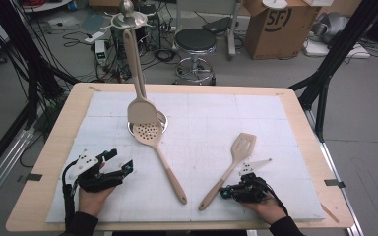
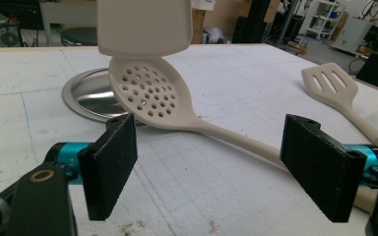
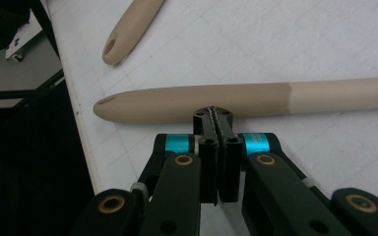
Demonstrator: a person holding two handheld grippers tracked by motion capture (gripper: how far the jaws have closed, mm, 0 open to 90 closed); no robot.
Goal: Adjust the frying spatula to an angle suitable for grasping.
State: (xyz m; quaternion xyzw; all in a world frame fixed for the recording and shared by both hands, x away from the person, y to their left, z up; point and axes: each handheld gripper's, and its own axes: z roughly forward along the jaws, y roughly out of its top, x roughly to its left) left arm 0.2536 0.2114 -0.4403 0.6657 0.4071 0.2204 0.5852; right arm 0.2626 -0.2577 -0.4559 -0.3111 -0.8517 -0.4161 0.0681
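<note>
White foam board point(image 1: 211, 128) covers a wooden table point(image 1: 69, 105), with cables, a stool and a cardboard box on the floor beyond it. Near the board's middle stands a steel rack point(image 1: 127, 19) on a round steel base point(image 2: 86, 93); a solid spatula point(image 1: 139, 105) hangs from the rack, blade down, just over the base. A skimmer point(image 1: 150, 135) lies on the board with its perforated bowl resting on the base's edge, right under the hanging blade, and its handle running toward the person's side. To the right lies a slotted spatula point(image 1: 242, 145), head away from the person, handle slanting back toward the near edge. The right gripper point(image 3: 218, 114) is clenched, jaws pressed flat together with nothing between them; their tips sit at the side of the slotted spatula's handle point(image 3: 236, 101), close to its butt end, whether touching or just short I cannot tell. The left gripper point(image 2: 209, 164) rests at the board's near left, released, its jaws standing wide apart and empty, pointing toward the skimmer, whose handle crosses the board beyond them.
</note>
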